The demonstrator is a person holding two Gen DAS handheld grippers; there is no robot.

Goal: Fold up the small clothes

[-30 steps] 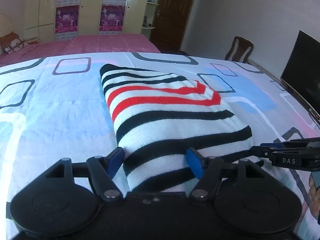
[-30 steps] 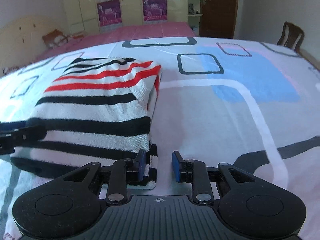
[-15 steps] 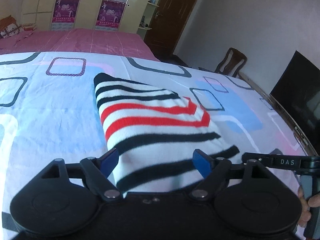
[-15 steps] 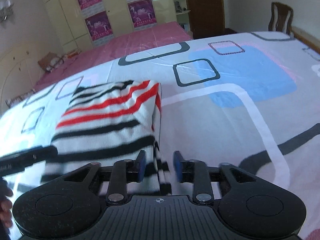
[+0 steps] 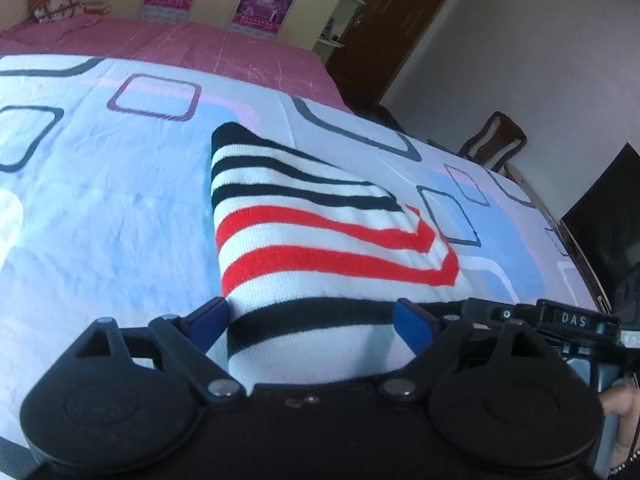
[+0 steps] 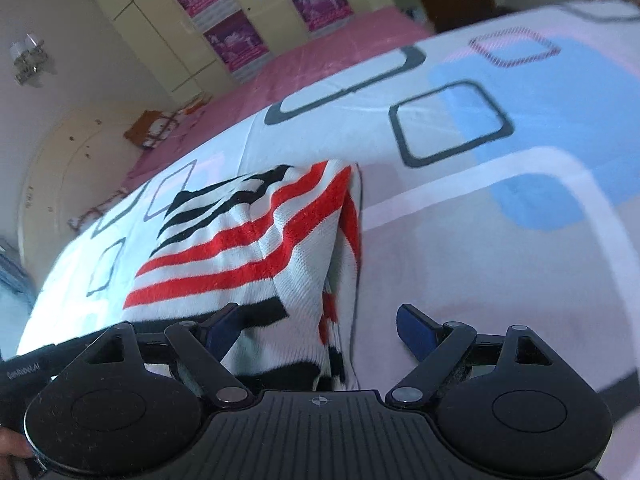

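From the left wrist view, the left claw [image 5: 310, 322] has its blue pads spread wide and its jaws are opening; the white knitted garment with black and red stripes [image 5: 320, 236] lies just ahead of it and runs back between the pads, yet neither pad presses on it, so nothing is held; the garment is a compact folded block, its edges fairly square, resting flat on the bed sheet patterned with pale blue patches and dark rounded rectangles [image 5: 112, 208]; off to the claw's right, the other black tool crosses the frame low, close to the garment's near right corner.

From the right wrist view, the right claw [image 6: 320, 330] also stands apart and its jaws are opening; the garment's near right corner sits between the pads, nearer the left one, and the right pad has only sheet in front of it; no pad clamps the knit; the stacked layers show along the garment's right edge, slightly uneven, with one layer peeking out below.

By my reading the folding of this piece looks essentially done and both claws are letting it go; what may remain is tidying that right edge, setting the piece aside, and folding any further clothes, though none are visible here.
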